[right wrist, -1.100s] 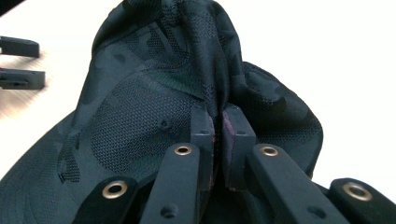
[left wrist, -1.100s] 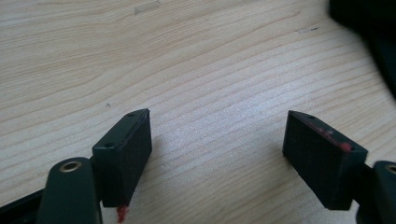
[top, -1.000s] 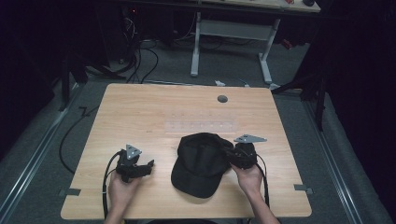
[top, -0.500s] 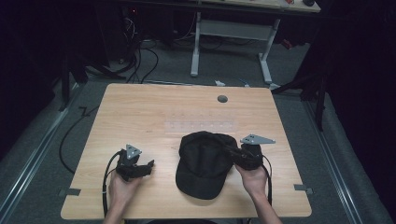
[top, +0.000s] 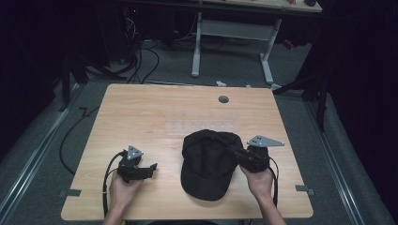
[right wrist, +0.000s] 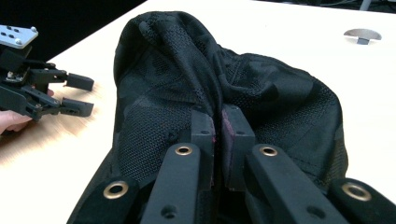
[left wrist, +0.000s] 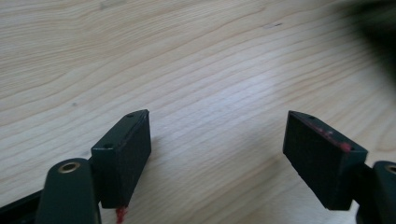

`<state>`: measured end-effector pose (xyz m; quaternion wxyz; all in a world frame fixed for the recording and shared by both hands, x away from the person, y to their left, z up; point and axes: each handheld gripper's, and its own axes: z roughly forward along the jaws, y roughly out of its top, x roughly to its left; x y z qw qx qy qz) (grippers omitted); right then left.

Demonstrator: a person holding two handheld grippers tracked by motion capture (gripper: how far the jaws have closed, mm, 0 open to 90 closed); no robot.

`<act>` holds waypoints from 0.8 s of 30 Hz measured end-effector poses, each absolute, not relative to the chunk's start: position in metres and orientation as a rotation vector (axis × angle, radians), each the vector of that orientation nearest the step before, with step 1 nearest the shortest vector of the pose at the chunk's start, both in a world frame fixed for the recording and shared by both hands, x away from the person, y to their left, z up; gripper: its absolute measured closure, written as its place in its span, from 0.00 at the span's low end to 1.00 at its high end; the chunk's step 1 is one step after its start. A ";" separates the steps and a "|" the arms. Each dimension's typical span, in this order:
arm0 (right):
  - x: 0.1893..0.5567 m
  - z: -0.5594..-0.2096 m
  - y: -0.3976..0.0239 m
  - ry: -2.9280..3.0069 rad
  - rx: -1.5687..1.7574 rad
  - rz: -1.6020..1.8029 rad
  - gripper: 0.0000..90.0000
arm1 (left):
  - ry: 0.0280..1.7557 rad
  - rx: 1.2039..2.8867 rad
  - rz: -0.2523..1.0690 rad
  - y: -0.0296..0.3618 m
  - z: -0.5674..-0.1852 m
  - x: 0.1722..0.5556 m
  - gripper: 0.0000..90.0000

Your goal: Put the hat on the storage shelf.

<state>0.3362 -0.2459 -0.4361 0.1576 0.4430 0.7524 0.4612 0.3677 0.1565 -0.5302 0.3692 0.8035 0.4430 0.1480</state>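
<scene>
High view: one black cap (top: 209, 164), soft mesh crown and rounded stiff brim, lying on the pale wood-grain tabletop (top: 141, 117) near its front edge, brim toward the person. Right gripper (right wrist: 217, 123): jaws pinched tight on a raised fold of the crown's mesh. Left gripper (left wrist: 217, 149): blocky black jaws spread wide over bare wood, well left of the cap.

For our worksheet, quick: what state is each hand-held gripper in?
Left hand-held gripper: open, empty.
Right hand-held gripper: shut on the black cap.
</scene>
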 end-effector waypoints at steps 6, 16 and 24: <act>0.335 -0.434 -0.247 2.149 1.256 1.351 0.95 | 1.062 2.054 0.316 0.150 -0.522 0.362 0.25; 0.333 -0.430 -0.247 2.144 1.229 1.400 0.95 | 0.930 2.050 0.204 0.134 -0.506 0.356 0.23; 0.333 -0.427 -0.244 2.148 1.203 1.436 0.95 | 0.853 2.068 0.139 0.121 -0.499 0.353 0.22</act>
